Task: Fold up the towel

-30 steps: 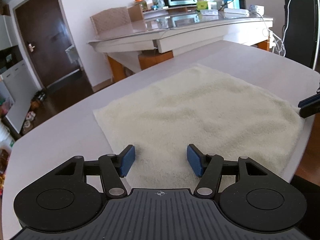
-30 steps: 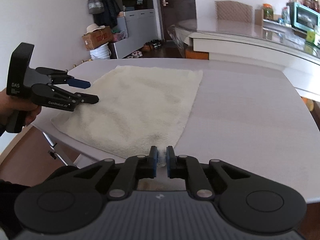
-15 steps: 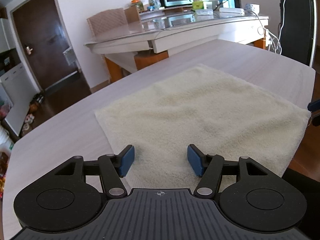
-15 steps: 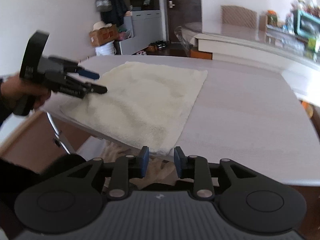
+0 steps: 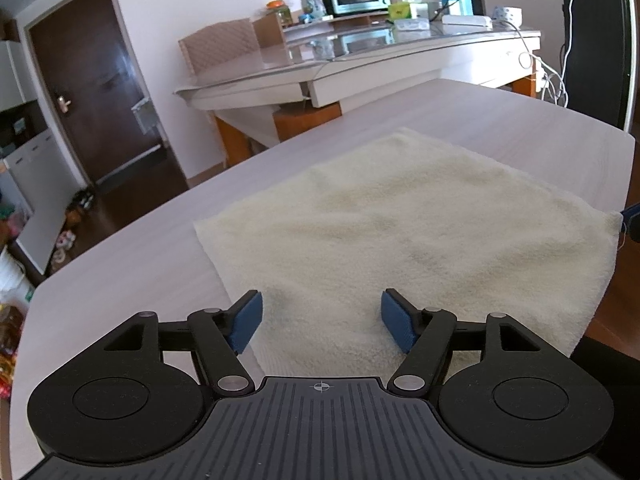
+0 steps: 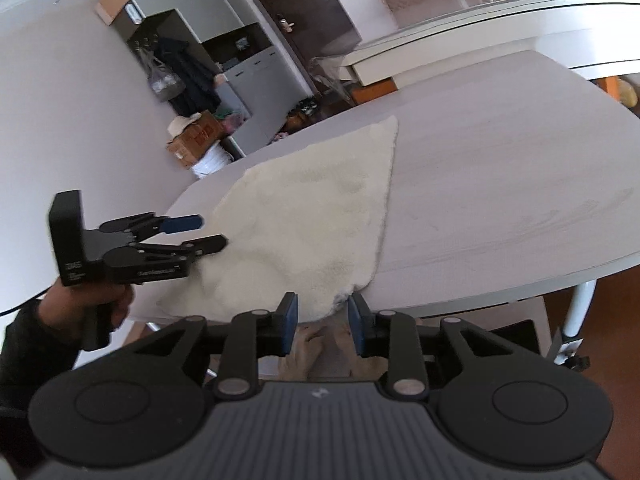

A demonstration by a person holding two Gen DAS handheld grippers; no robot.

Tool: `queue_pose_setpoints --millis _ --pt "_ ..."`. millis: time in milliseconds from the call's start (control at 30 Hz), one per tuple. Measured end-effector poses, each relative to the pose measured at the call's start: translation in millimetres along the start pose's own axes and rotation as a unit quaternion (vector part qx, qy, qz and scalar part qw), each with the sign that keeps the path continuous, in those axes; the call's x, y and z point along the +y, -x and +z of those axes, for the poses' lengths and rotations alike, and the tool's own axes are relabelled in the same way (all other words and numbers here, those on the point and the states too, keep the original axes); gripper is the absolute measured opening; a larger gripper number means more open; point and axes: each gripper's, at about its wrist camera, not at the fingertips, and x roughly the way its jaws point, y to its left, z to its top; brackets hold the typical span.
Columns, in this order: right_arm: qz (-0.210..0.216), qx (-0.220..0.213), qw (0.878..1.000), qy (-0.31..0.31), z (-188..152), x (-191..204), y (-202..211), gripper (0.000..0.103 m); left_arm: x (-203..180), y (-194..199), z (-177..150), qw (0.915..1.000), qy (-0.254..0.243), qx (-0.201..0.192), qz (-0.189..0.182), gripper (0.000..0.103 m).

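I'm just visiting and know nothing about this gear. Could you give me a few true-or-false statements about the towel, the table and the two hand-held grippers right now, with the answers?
1. The towel is cream-coloured and lies spread open on the table. True.
2. The left hand-held gripper is clamped shut on the towel. False: its jaws stand apart over the towel's near edge and have just been opening.
3. The right hand-held gripper is open at a towel corner. True; nothing is pinched, and its jaws have just opened.
4. The towel is already folded in half. False: it is one flat layer.
5. A mug stands on the towel. False: nothing rests on it.
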Motion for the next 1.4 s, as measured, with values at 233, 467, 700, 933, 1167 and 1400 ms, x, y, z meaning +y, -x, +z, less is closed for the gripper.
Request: queue_pose_setpoints --millis 233,467,700,933,1167,1400 --pt "0.03 -0.005 0.998 -0.058 -1 -8 -5 0.034 2 0 -2 1.0 0.005 -0.003 0.0 0.076" --pt "0.023 -0.004 0.994 -0.102 -1 -13 -11 0.007 7 1 -3 0.9999 0.01 -0.005 -0.01 0.076" --pt "0.035 -0.02 0.994 -0.097 7 -7 1 0.007 25 31 -9 0.9997 0.003 -0.014 -0.019 0.077" --pt "0.031 -0.03 0.996 -0.072 15 4 5 0.007 33 62 -28 0.9997 -0.026 0.006 0.0 0.08" --pt "0.025 -0.038 0.998 -0.042 22 19 9 0.007 29 68 -41 0.999 -0.037 0.024 0.003 0.081" --pt "0.017 -0.039 0.999 -0.034 23 25 10 0.007 29 61 -44 0.9989 -0.032 0.034 -0.003 0.081"
